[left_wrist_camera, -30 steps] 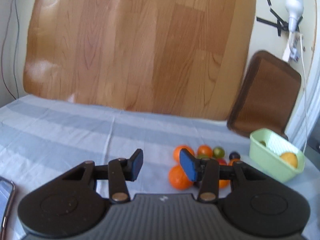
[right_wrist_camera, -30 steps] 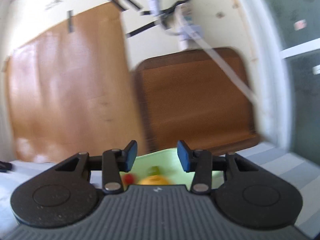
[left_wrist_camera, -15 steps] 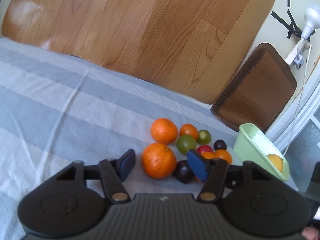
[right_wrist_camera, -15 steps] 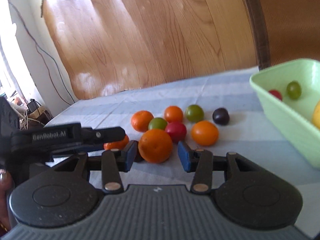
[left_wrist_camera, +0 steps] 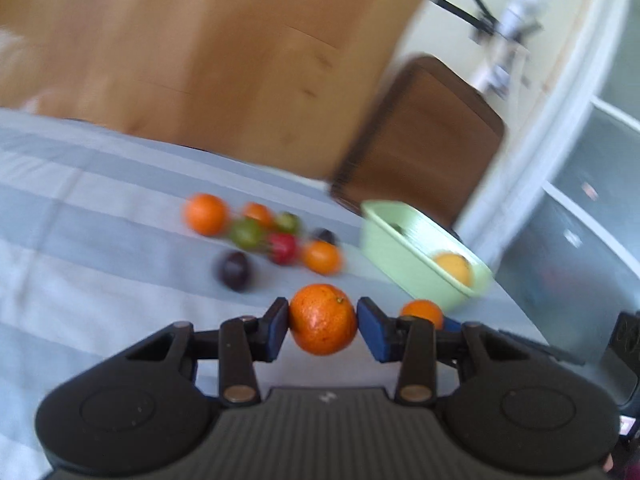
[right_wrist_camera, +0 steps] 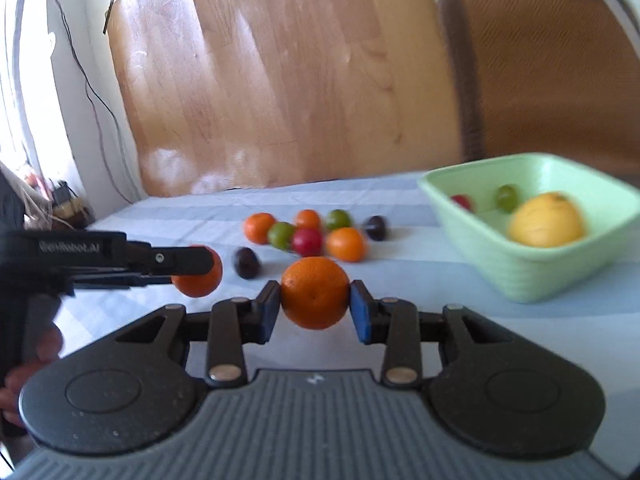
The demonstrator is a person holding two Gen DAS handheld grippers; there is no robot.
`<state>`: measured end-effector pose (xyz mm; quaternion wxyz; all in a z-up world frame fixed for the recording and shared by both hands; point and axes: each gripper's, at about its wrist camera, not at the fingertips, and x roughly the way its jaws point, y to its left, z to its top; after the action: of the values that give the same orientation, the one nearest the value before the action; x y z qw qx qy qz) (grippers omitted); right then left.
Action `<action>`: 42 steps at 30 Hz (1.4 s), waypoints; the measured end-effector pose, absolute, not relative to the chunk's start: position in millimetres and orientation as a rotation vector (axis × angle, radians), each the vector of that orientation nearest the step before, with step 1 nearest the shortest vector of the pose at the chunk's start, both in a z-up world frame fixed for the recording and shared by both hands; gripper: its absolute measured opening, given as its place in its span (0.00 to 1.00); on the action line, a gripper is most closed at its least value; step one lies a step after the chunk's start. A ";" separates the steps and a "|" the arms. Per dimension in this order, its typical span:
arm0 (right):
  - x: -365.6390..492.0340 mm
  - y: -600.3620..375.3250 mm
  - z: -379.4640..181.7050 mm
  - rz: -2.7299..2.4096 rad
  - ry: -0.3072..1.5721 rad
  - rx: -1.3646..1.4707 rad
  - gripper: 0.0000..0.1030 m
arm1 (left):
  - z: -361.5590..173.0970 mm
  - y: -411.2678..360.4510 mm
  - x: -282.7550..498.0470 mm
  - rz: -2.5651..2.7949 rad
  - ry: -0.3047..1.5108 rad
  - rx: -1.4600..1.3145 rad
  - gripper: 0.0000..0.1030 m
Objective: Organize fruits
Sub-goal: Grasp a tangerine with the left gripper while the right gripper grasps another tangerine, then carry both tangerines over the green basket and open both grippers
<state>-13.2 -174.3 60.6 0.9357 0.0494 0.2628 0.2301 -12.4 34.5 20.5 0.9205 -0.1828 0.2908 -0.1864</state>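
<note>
Holding one orange apiece, both grippers hang above a blue-and-white striped tablecloth (right_wrist_camera: pixel 520 340). L gripper (left_wrist_camera: pixel 323 322) has its blue pads pinched on the left orange (left_wrist_camera: pixel 323 319), lifted off the cloth; R gripper (right_wrist_camera: pixel 315 307) is pinched the same way on the right orange (right_wrist_camera: pixel 314 298). Seen from the R wrist cam, the L gripper sits just to the left w/ its fruit, a hand partly visible at the frame edge. Ahead on the cloth lies the fruit pile (right_wrist_camera: pixel 308 232): small oranges, green and red round fruits, plus two dark plums (right_wrist_camera: pixel 247 263), one apart from the rest. To the right stands a pale green basket (right_wrist_camera: pixel 516 272), already holding a yellow citrus (right_wrist_camera: pixel 546 220), a red fruit and a green one. A wood panel (right_wrist_camera: pixel 280 80) leans on the wall behind. Risks, as I judge them: round, smooth fruit held only at two small pads could roll or pop out if the grip eases or the carry is jerky, and the L view is motion-blurred, suggesting fast travel. Both tools heading for one basket could also bump each other, or a dropped orange could knock fruit already inside or bounce off the rim onto the cloth. Vs half a sec ago: both sets of tongs were spread w/ oranges sitting on the cloth between the pads; now both are closed and raised. A sec ago the R one was over the basket, empty.
</note>
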 end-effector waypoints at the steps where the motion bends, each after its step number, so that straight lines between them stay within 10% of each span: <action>1: -19.8 -180.5 61.1 0.445 0.526 0.073 0.39 | 20.7 18.9 -10.9 -0.420 0.606 -0.353 0.37; 15: -37.1 -229.0 42.2 0.320 0.545 -0.015 0.42 | 12.9 -69.0 -20.2 -0.442 0.637 -0.099 0.53; 22: -33.4 -231.8 40.8 0.375 0.582 0.007 0.42 | 9.2 -73.3 -14.2 -0.438 0.661 -0.079 0.39; 42: -2.0 -271.7 74.0 0.274 0.345 0.063 0.40 | 57.7 -82.5 54.9 -0.518 0.606 -0.188 0.38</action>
<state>-2.0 -271.7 74.0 0.9753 0.0314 0.1713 0.1356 54.9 -82.5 57.7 0.9173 -0.0914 0.2946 -0.2518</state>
